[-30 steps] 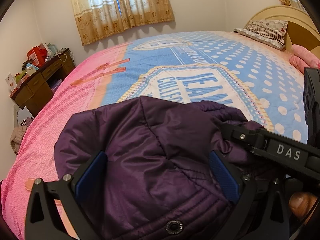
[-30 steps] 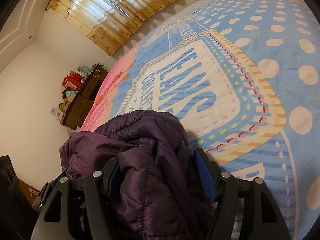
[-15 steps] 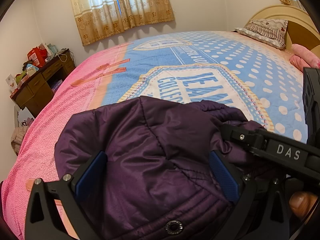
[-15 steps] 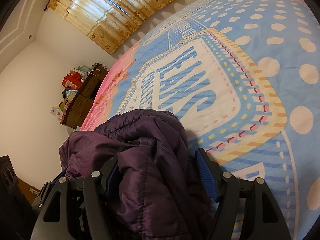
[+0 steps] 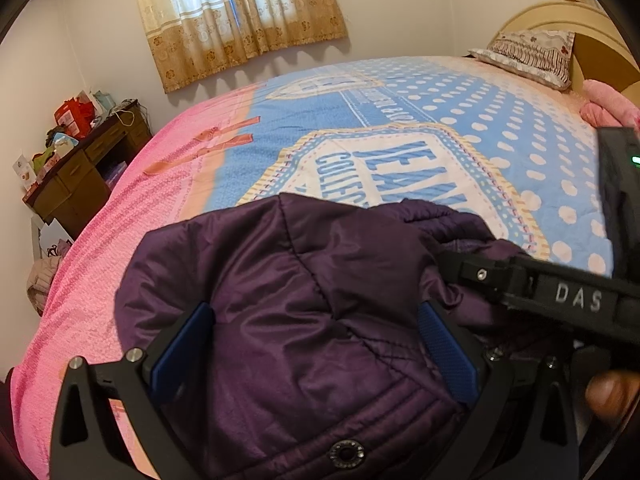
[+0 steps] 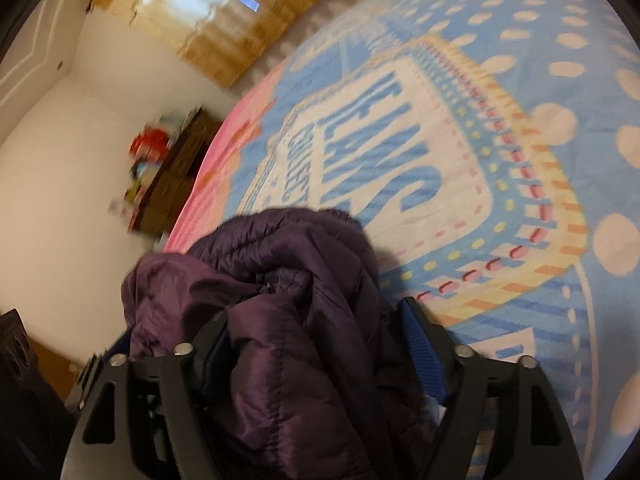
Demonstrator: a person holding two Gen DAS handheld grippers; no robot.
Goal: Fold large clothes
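Observation:
A dark purple padded jacket (image 5: 304, 304) lies bunched at the near edge of the bed. My left gripper (image 5: 312, 348) has its jaws wide on either side of a thick fold of the jacket, blue pads (image 5: 180, 348) against the cloth. My right gripper (image 6: 320, 352) likewise straddles a bundle of the jacket (image 6: 288, 280), which fills the gap between its jaws. The right gripper's black body (image 5: 560, 300) crosses the left wrist view at the right. A snap button (image 5: 346, 452) shows on the jacket near the left gripper's base.
The bed carries a blue, white-dotted and pink quilt (image 5: 440, 120) with a lettered badge print (image 6: 400, 152). Pillows (image 5: 528, 52) and a headboard are at the far right. A brown desk with clutter (image 5: 80, 160) stands by the left wall under a curtained window (image 5: 240, 12).
The right wrist view has shifted and blurred as the right gripper moves with its bundle of jacket, and the bundle sits lower between the jaws. The left gripper and jacket are almost still.

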